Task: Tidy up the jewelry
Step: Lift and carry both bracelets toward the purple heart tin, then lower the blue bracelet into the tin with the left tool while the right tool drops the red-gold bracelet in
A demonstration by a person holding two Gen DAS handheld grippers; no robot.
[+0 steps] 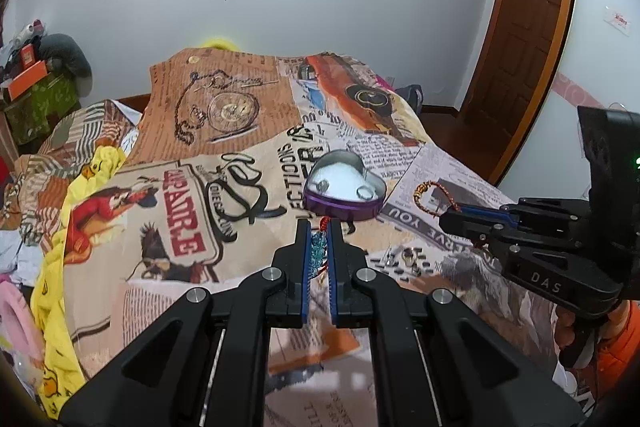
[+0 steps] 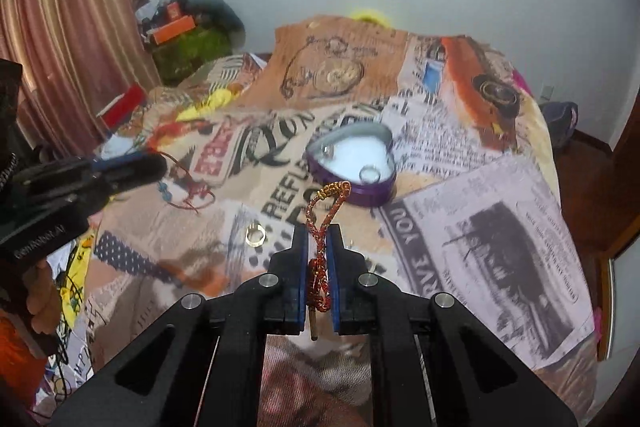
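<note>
Fingers of both grippers are clamped on cord bracelets, left gripper [image 1: 319, 251] on a red-and-turquoise beaded bracelet [image 1: 318, 253], right gripper [image 2: 318, 259] on a red-and-gold braided bracelet [image 2: 324, 223]; the purple heart-shaped tin [image 2: 352, 163] holds two rings, while a gold ring [image 2: 255, 235] is not yet boxed.

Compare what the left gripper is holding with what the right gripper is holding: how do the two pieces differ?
The left gripper pinches a thin red cord bracelet strung with turquoise beads; the right gripper pinches a thicker red-and-gold braided bracelet. The braided bracelet's loop stands up well past the fingertips, while the cord bracelet barely clears them. Both are clamped between blue pads, short of the heart-shaped tin, where two rings lie.
</note>
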